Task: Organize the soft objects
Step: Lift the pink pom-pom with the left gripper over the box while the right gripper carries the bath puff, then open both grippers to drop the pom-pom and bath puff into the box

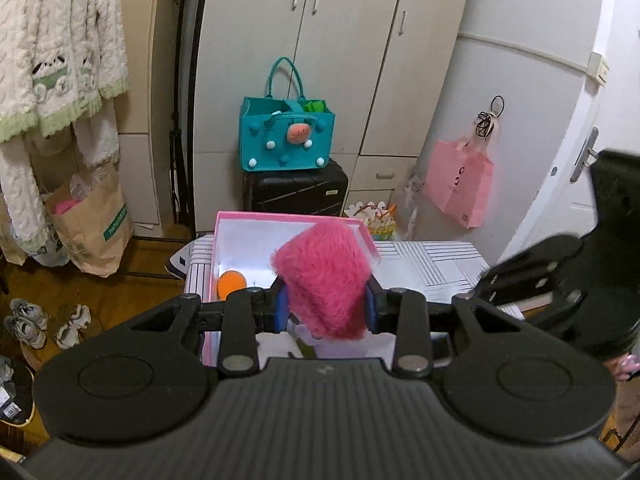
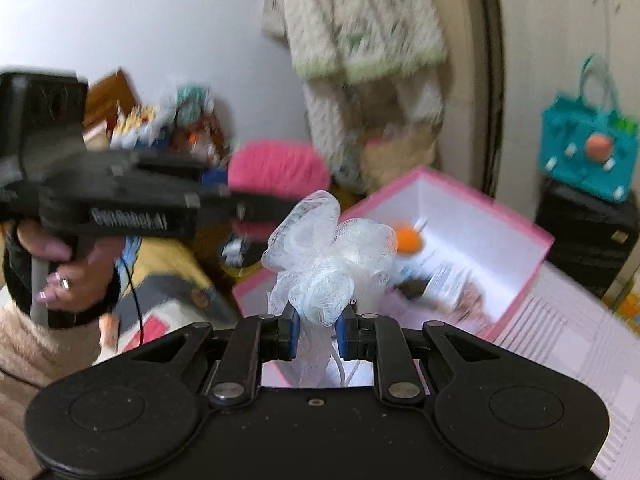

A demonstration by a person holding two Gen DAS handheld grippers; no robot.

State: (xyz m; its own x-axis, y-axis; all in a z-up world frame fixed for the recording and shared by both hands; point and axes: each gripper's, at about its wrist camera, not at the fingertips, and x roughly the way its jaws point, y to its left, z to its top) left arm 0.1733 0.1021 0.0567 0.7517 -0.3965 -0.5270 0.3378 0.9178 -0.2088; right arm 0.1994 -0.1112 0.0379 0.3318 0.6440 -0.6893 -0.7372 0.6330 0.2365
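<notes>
Pink fuzzy sponge [image 1: 326, 280], centre of left wrist view: clamped between left gripper [image 1: 326, 304] pads, held above pink box [image 1: 224, 232]; orange ball [image 1: 231, 283] already inside.

White mesh bath pouf [image 2: 332, 256], centre of right wrist view: pinched by right gripper [image 2: 317, 330], nearly closed, over box's near edge. Both items judged not yet deposited.

Both tools [image 1: 326, 308] [image 2: 316, 332] clamped, angled down
</notes>
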